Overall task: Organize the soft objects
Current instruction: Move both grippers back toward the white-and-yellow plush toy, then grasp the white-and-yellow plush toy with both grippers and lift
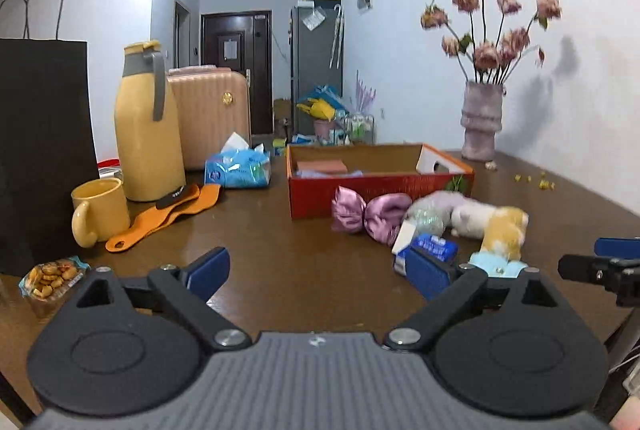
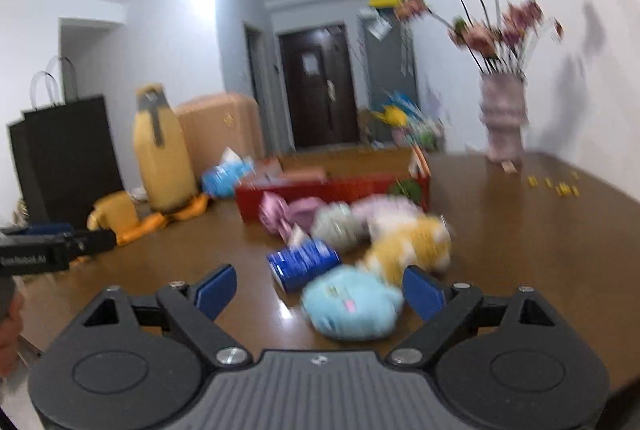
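Note:
A pile of soft toys lies on the brown table in front of a red cardboard box [image 1: 360, 195] [image 2: 340, 189]. It holds a pink satin bow [image 1: 368, 216] [image 2: 280, 211], a yellow-and-white plush [image 1: 502, 230] [image 2: 412, 246], a white-and-lilac plush [image 1: 464, 209] [image 2: 384, 209], a greenish ball [image 2: 340, 226] and a light blue plush [image 2: 352, 310] [image 1: 496, 264]. A blue packet [image 1: 432, 248] [image 2: 304, 260] lies among them. My left gripper [image 1: 320, 270] is open and empty, left of the pile. My right gripper [image 2: 320, 288] is open, with the light blue plush between its fingers, near the right one; its tip [image 1: 600, 266] shows at the left wrist view's right edge.
A yellow thermos [image 1: 148, 125], yellow mug [image 1: 100, 216], orange strap [image 1: 168, 216], black paper bag [image 1: 44, 149], blue tissue pack [image 1: 238, 167] and snack packet [image 1: 52, 276] stand on the left. A vase of dried flowers [image 1: 482, 117] stands at the back right, with yellow crumbs [image 1: 536, 179] nearby.

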Demonstrator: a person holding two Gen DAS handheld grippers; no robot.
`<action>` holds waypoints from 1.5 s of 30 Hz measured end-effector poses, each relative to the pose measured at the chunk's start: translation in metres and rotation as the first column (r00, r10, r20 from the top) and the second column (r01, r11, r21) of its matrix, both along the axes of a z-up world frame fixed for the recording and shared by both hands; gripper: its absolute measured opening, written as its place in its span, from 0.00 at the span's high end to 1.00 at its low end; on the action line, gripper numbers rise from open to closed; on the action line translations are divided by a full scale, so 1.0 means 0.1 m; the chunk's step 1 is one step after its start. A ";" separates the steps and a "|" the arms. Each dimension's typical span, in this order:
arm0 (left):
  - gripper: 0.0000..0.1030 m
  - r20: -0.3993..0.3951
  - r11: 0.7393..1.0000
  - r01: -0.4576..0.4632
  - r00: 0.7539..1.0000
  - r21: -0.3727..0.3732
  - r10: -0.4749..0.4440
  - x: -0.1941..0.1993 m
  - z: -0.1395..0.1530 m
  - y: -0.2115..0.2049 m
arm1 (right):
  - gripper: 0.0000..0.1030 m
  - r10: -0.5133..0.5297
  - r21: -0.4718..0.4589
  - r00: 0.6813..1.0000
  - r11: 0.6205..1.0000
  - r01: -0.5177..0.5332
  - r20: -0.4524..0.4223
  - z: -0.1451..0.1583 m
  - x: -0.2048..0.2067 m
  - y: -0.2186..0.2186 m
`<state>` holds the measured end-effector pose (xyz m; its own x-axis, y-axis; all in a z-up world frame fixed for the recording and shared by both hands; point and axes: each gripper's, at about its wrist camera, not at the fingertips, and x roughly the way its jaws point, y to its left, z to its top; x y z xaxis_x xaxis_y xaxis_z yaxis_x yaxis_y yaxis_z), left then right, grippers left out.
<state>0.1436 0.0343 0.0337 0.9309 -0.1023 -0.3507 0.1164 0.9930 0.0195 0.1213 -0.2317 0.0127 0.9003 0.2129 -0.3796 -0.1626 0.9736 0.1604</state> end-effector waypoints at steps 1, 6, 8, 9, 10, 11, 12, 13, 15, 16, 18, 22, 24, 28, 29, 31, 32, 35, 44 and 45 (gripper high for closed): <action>0.06 -0.003 1.000 0.002 1.000 0.005 -0.002 0.01 -0.02 -0.03 | 0.13 -0.013 0.002 1.000 1.000 0.013 -0.011 -0.03 0.01 -0.01; 0.05 -0.028 1.000 0.022 0.999 0.018 -0.021 0.12 -0.12 -0.14 | 0.13 -0.067 0.001 0.998 0.998 0.067 -0.014 -0.11 0.15 -0.06; 0.05 -0.033 0.999 0.021 0.999 0.024 -0.021 0.18 -0.14 -0.17 | 0.13 -0.100 0.009 0.995 0.995 0.100 -0.018 -0.14 0.27 -0.09; 0.05 -0.037 0.999 0.023 0.999 0.025 -0.022 0.22 -0.15 -0.18 | 0.13 -0.112 0.018 0.993 0.994 0.112 -0.025 -0.16 0.35 -0.11; 0.05 -0.043 0.999 0.025 0.999 0.028 -0.024 0.26 -0.16 -0.20 | 0.13 -0.124 0.029 0.992 0.992 0.125 -0.032 -0.18 0.45 -0.12; 0.05 -0.047 0.999 0.027 0.999 0.031 -0.026 0.29 -0.17 -0.22 | 0.13 -0.135 0.042 0.990 0.990 0.137 -0.047 -0.21 0.58 -0.15; 0.05 -0.048 0.999 0.031 0.998 0.035 -0.029 0.33 -0.18 -0.24 | 0.13 -0.146 0.050 0.987 0.988 0.149 -0.062 -0.23 0.69 -0.16; 0.05 -0.049 0.999 0.035 0.998 0.039 -0.033 0.37 -0.19 -0.26 | 0.13 -0.159 0.059 0.985 0.985 0.163 -0.072 -0.25 0.82 -0.17; 0.05 -0.051 0.998 0.040 0.998 0.048 -0.037 0.45 -0.20 -0.31 | 0.14 -0.195 0.065 0.974 0.977 0.203 -0.112 -0.30 1.10 -0.17; 0.05 -0.050 0.998 0.043 0.998 0.048 -0.040 0.49 -0.20 -0.34 | 0.14 -0.209 0.065 0.970 0.974 0.218 -0.124 -0.32 1.20 -0.17; 0.05 -0.053 0.997 0.064 0.997 0.042 -0.062 0.59 -0.22 -0.40 | 0.15 -0.218 0.041 0.967 0.973 0.225 -0.135 -0.40 1.43 -0.15; 0.05 -0.069 0.994 0.106 0.992 0.036 -0.103 0.84 -0.23 -0.58 | 0.39 -0.221 -0.058 0.961 0.975 0.214 -0.168 -0.47 1.60 -0.20; 0.05 -0.067 0.989 0.144 0.988 0.024 -0.142 0.96 -0.20 -0.69 | 0.39 -0.232 -0.081 0.962 0.972 0.222 -0.145 -0.46 1.52 -0.38; 0.05 -0.087 0.958 0.281 0.954 -0.056 -0.285 1.27 -0.14 -1.00 | 0.31 -0.231 -0.080 0.968 0.971 0.224 -0.101 -0.40 1.39 -0.72; 0.05 -0.101 0.945 0.316 0.941 -0.086 -0.324 1.38 -0.15 -1.10 | 0.31 -0.203 -0.064 0.975 0.978 0.198 -0.093 -0.39 1.40 -0.76; 0.05 -0.143 0.929 0.353 0.919 -0.109 -0.366 1.61 -0.18 -1.32 | 0.29 -0.165 -0.053 0.983 0.986 0.160 -0.085 -0.39 1.47 -0.82; 0.07 -0.167 0.923 0.367 0.909 -0.116 -0.382 1.73 -0.20 -1.43 | 0.29 -0.161 -0.068 0.983 0.986 0.155 -0.085 -0.39 1.51 -0.83; 0.15 -0.235 0.905 0.383 0.877 -0.184 -0.419 2.03 -0.24 -1.63 | 0.29 -0.146 -0.119 0.986 0.984 0.135 -0.084 -0.40 1.63 -0.90; 0.57 -0.347 0.854 0.409 0.788 -0.322 -0.508 2.38 -0.61 -1.89 | 0.53 0.008 -0.024 0.987 1.000 -0.012 -0.161 -0.49 1.87 -1.26; 0.57 -0.346 0.856 0.398 0.793 -0.331 -0.502 2.39 -0.63 -1.89 | 0.54 0.004 -0.024 0.988 1.000 -0.008 -0.156 -0.50 1.86 -1.25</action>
